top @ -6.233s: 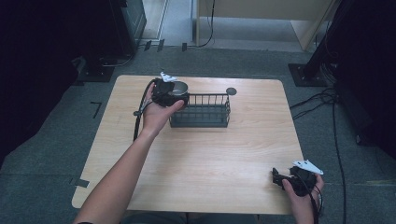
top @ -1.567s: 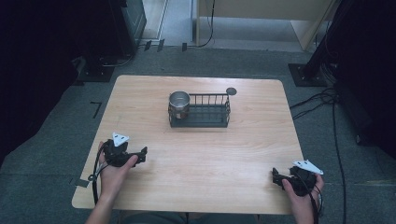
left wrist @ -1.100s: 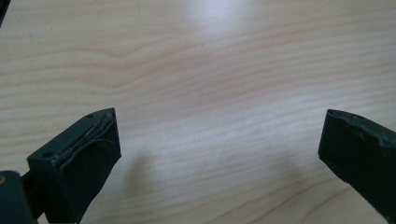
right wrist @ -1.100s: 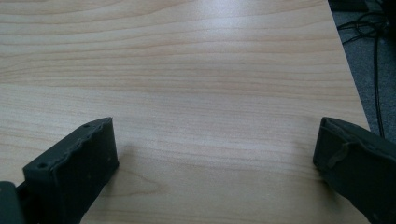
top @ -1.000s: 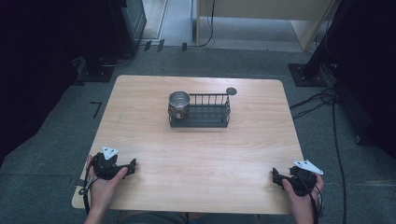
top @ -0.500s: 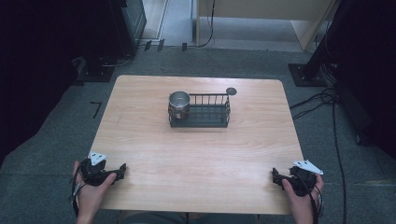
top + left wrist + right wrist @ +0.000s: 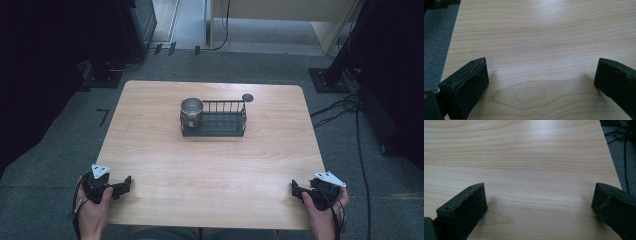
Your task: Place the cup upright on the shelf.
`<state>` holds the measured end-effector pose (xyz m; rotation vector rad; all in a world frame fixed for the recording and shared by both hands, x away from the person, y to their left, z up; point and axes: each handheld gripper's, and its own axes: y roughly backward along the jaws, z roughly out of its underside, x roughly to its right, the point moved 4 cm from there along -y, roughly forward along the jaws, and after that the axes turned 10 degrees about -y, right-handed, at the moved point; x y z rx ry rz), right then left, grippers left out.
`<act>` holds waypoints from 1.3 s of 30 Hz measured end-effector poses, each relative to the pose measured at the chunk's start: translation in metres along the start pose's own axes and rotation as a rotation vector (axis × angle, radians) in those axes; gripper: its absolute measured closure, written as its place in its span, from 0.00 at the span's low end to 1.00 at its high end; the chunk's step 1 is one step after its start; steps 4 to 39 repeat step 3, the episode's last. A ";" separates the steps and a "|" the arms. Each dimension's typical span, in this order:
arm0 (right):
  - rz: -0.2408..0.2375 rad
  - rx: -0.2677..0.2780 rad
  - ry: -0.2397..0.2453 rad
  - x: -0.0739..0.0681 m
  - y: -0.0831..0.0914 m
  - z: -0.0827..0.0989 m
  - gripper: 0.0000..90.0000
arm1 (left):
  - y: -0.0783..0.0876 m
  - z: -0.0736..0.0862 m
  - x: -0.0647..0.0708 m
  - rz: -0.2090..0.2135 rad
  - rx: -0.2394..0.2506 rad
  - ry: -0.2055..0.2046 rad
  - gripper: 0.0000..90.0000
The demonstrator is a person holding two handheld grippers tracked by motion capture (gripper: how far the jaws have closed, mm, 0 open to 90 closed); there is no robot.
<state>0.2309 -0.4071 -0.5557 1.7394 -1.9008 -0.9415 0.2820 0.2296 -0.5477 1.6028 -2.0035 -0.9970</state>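
A shiny round metal cup (image 7: 192,110) stands upright in the left end of a black wire rectangular basket (image 7: 220,120), which sits near the far edge of the pale wooden worktop (image 7: 210,165), about midway along it. What the cup holds is too small for me to make out. Just beyond the basket's right far corner lies a small dark round disc (image 7: 247,97), touching nothing; I cannot tell what it is.

My left hand-held gripper (image 7: 120,187) rests at the near left corner of the worktop, its jaws spread wide with bare wood between them in the left gripper view (image 7: 541,82). My right hand-held gripper (image 7: 300,191) sits at the near right corner, jaws equally wide and empty (image 7: 539,202). My wrists are cut off by the bottom of the high view.
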 end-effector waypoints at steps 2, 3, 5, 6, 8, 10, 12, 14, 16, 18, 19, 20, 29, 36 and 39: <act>0.000 0.000 -0.001 0.000 0.000 0.000 0.00 | -0.001 -0.001 0.001 -0.006 0.000 0.008 0.00; 0.002 0.000 -0.002 0.000 0.000 0.000 0.00 | -0.001 -0.001 0.001 -0.006 0.000 0.008 0.00; 0.002 0.000 -0.002 0.000 0.000 0.000 0.00 | -0.001 -0.001 0.001 -0.006 0.000 0.008 0.00; 0.002 0.000 -0.002 0.000 0.000 0.000 0.00 | -0.001 -0.001 0.001 -0.006 0.000 0.008 0.00; 0.002 0.000 -0.002 0.000 0.000 0.000 0.00 | -0.001 -0.001 0.001 -0.006 0.000 0.008 0.00; 0.002 0.000 -0.002 0.000 0.000 0.000 0.00 | -0.001 -0.001 0.001 -0.006 0.000 0.008 0.00; 0.002 0.000 -0.002 0.000 0.000 0.000 0.00 | -0.001 -0.001 0.001 -0.006 0.000 0.008 0.00; 0.002 0.000 -0.002 0.000 0.000 0.000 0.00 | -0.001 -0.001 0.001 -0.006 0.000 0.008 0.00; 0.002 0.000 -0.002 0.000 0.000 0.000 0.00 | -0.001 -0.001 0.001 -0.006 0.000 0.008 0.00; 0.002 0.000 -0.002 0.000 0.000 0.000 0.00 | -0.001 -0.001 0.001 -0.006 0.000 0.008 0.00; 0.002 0.000 -0.002 0.000 0.000 0.000 0.00 | -0.001 -0.001 0.001 -0.006 0.000 0.008 0.00; 0.002 0.000 -0.002 0.000 0.000 0.000 0.00 | -0.001 -0.001 0.001 -0.006 0.000 0.008 0.00; 0.002 0.000 -0.002 0.000 0.000 0.000 0.00 | -0.001 -0.001 0.001 -0.006 0.000 0.008 0.00; 0.002 0.000 -0.002 0.000 0.000 0.000 0.00 | -0.001 -0.001 0.001 -0.006 0.000 0.008 0.00; 0.002 0.000 -0.002 0.000 0.000 0.000 0.00 | -0.001 -0.001 0.001 -0.006 0.000 0.008 0.00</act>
